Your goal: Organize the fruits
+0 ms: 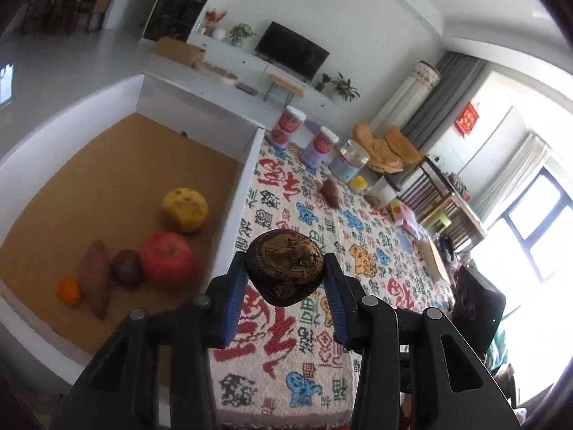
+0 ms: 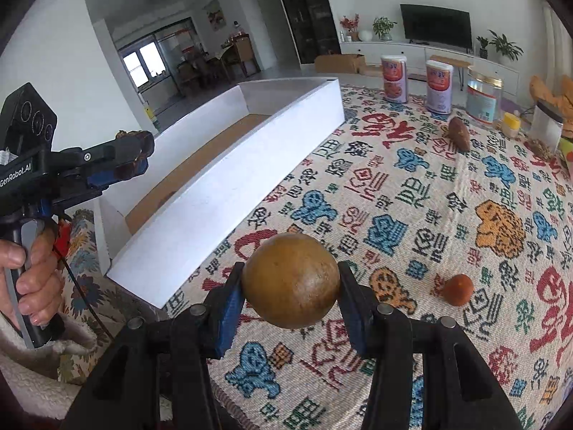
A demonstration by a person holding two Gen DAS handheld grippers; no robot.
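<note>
Both grippers are loaded: the left gripper (image 1: 285, 268) has its blue pads pressed on either side of a dark wrinkled fruit (image 1: 284, 272), and the right gripper (image 2: 290, 281) is closed partway on a smooth brown round fruit (image 2: 292, 279), each held clear above the patterned cloth (image 2: 412, 193). The step in hand looks like carrying these 2 fruits to the white box (image 1: 247, 165), so the sensible way is to keep both grips firm, clear the near wall before lowering, and set each fruit on a bare patch of the brown floor so it does not knock the ones already inside. The round fruit will likely roll, so release it low. Staggering the 2 arms should keep them from crowding each other over the box. Only the left wrist view looks down into the box, showing a yellow fruit (image 1: 184, 209), a red apple (image 1: 167, 259), a small dark fruit (image 1: 126, 267), a sweet potato (image 1: 95, 276) and a small orange (image 1: 70, 291). Only the right wrist view shows the person's hand (image 2: 34, 279) on the left gripper's handle, and a small brown fruit (image 2: 458, 289) left on the cloth. Both views show another brown fruit (image 2: 459, 133) near the cans (image 2: 415, 80).
</note>
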